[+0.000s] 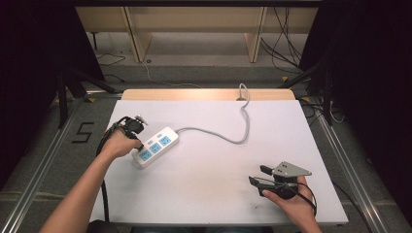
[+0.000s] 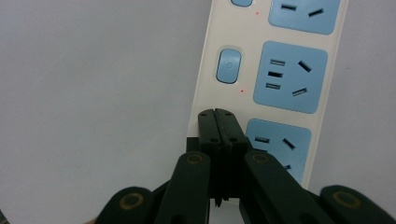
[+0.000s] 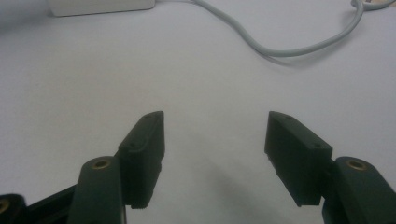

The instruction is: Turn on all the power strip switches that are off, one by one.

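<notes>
Left tongs (image 2: 215,115) closed, tips on power strip (image 2: 261,70); right tongs (image 3: 214,140) wide apart.

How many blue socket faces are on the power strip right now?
3 on the power strip, in a row: one at the cable end, one in the middle, and one at the near end beside the shut left tongs.

The left tongs (image 2: 217,116) cover the power strip's (image 2: 261,79) nearest switch. Its top and bottom sockets are cut off by the frame edge. The cable (image 1: 241,97) passes out of sight over the tabletop's (image 1: 204,184) far edge.
</notes>
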The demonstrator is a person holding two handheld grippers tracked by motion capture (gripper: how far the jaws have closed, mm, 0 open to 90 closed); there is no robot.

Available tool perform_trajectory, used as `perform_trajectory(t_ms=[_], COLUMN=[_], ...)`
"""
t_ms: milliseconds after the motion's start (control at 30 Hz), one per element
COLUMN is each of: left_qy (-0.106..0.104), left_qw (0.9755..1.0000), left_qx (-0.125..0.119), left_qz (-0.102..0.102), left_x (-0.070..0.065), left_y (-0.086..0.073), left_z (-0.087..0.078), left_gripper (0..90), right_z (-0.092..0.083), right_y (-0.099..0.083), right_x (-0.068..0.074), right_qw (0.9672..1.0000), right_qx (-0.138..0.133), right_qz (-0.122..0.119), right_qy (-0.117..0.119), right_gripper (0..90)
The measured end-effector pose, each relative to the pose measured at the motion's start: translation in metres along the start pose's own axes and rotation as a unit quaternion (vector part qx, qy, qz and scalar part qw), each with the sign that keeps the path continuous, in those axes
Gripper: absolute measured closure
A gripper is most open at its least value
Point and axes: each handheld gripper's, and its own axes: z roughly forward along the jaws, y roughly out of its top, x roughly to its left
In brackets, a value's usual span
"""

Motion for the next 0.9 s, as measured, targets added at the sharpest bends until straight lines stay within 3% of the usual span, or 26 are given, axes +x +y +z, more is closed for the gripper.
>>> perform_trajectory(t_ms=[367, 633, 900], left_qy=[-0.002, -0.026, -0.023], left_qw=[1.0000, 0.9988, 0.9979], left_qx=[-0.001, -0.035, -0.053], left_qz=[0.001, -0.023, -0.028], left_x=[0.000, 0.007, 0.007], left_y=[0.000, -0.007, -0.010], left_z=[0.001, -0.001, -0.001], left_gripper=[89.9, 89.5, 83.0], right_z=[0.000, 0.000, 0.000], right_y=[0.000, 0.000, 0.000], right_x=[0.000, -0.001, -0.001], right_qw=[1.0000, 1.0000, 1.0000], right_qx=[0.000, -0.001, 0.000], right_qz=[0.001, 0.002, 0.004], right_qy=[0.000, -0.001, -0.002], right_gripper=[39.0, 39.0, 39.0])
